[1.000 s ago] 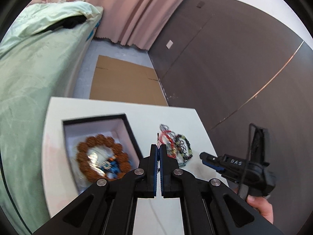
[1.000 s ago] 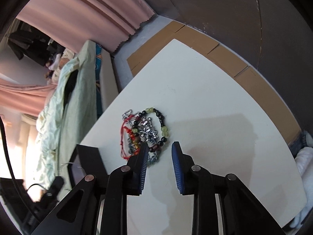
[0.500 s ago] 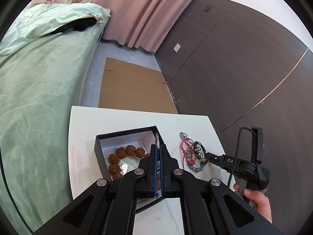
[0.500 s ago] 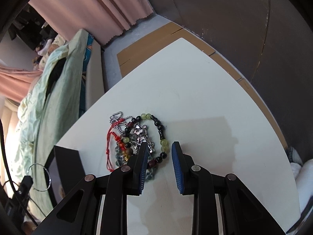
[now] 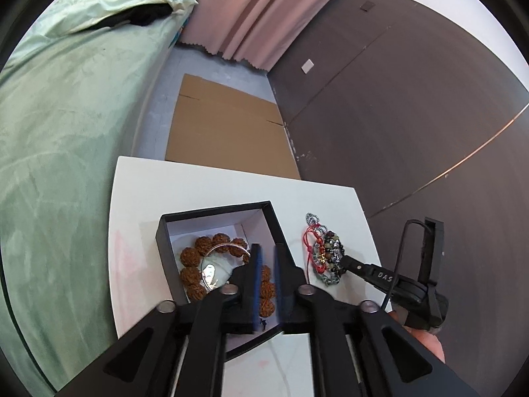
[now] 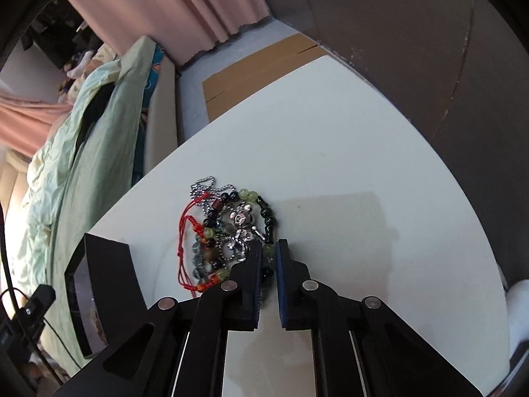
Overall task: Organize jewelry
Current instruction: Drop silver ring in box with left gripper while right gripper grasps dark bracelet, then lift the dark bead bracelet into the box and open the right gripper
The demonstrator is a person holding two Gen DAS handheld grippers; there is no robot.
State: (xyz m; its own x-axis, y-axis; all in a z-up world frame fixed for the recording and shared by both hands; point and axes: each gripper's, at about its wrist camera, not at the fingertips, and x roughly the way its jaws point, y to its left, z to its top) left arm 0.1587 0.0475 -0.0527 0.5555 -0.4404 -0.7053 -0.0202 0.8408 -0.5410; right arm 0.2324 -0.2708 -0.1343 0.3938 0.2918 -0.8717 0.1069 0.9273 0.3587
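A black box (image 5: 211, 211) with a white lining sits on the white table (image 5: 205, 185). It holds a brown bead bracelet (image 5: 191, 258) and a thin silver ring (image 5: 215, 268). My left gripper (image 5: 266, 251) hovers over the box, slightly open and empty. A pile of bracelets (image 6: 228, 235), with a red cord (image 6: 186, 231), a silver chain and green and black beads, lies right of the box; it also shows in the left wrist view (image 5: 325, 254). My right gripper (image 6: 267, 254) is at the pile, its jaws narrowly apart around the black and green beads.
A bed with a green cover (image 5: 66, 115) runs along the table's left side. Flat cardboard (image 5: 228, 129) lies on the floor beyond the table. A dark wall (image 5: 396, 99) stands to the right. The box (image 6: 99, 264) stands left of my right gripper.
My left gripper was shut on the silver ring, moved over the box, opened and let it drop in. My right gripper moved onto the bracelet pile and its jaws narrowed.
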